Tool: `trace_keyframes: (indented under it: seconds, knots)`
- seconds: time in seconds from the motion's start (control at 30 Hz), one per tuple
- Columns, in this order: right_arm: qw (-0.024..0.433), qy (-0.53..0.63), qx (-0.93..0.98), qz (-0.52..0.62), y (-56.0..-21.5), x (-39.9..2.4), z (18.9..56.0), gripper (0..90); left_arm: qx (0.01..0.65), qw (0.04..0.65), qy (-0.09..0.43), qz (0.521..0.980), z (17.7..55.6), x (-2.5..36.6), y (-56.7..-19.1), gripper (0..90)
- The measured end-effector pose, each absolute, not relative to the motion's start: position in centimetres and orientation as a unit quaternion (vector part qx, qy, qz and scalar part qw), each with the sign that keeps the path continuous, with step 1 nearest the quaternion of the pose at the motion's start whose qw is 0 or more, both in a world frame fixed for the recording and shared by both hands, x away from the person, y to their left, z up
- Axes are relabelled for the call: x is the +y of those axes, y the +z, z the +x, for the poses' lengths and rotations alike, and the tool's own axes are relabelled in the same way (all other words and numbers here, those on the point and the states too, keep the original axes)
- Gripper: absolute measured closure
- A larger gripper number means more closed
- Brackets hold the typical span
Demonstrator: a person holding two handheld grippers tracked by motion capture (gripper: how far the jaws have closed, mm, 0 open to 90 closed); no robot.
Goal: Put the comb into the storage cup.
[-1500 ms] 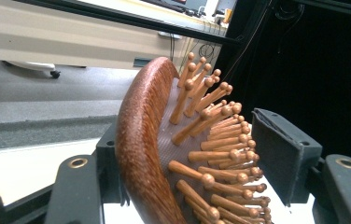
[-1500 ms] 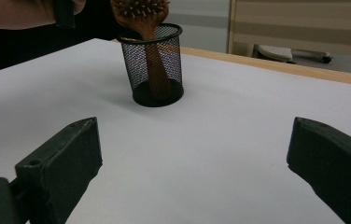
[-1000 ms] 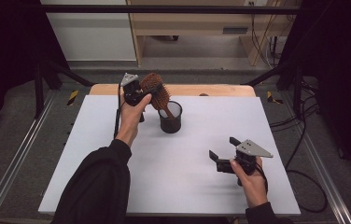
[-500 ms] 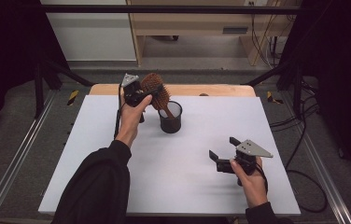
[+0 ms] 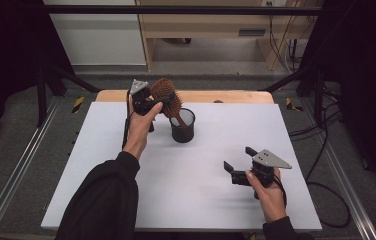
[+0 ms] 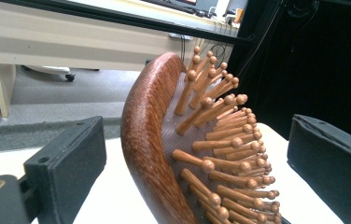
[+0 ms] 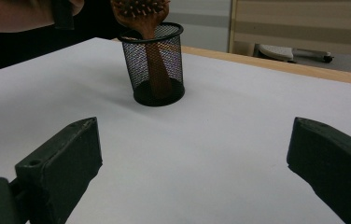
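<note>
a: what's around the white table (image 5: pixel 101 190)?

b: grey carpeted floor (image 5: pixel 21 120) on every side, with metal rails (image 5: pixel 11 175) running along the left and right edges of the frame. the table's far edge shows a strip of light wood (image 5: pixel 236 96).

a: and at the top of the frame?

b: a pale wooden desk (image 5: pixel 211 22) at upper centre, a white cabinet or panel (image 5: pixel 96 37) at upper left, and a black bar (image 5: pixel 176 9) across the top. cables (image 5: pixel 288 47) hang by the desk's right leg.

a: the sides?

b: dark curtains (image 5: pixel 361 75) at upper right and upper left. black cables (image 5: pixel 326 150) trail over the floor at right. yellow-and-black tape marks (image 5: pixel 77 104) sit near the table's far corners. the light is even and soft.
</note>
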State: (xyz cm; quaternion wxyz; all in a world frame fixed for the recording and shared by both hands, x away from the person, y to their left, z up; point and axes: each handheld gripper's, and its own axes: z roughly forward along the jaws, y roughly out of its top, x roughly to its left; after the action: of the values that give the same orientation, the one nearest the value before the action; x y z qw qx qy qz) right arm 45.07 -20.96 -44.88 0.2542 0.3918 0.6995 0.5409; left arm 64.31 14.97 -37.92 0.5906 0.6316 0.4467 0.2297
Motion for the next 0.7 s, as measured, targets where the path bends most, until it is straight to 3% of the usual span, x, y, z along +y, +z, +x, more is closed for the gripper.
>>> trace_keyframes:
  seconds: [0.7]
  knots:
    - [0.253, 0.541, 0.7, 0.391, -44.88, -20.97, 45.1, 3.6, 0.437, 0.587, 0.245, 0.635, 63.47, 14.87, -37.71, 3.6]
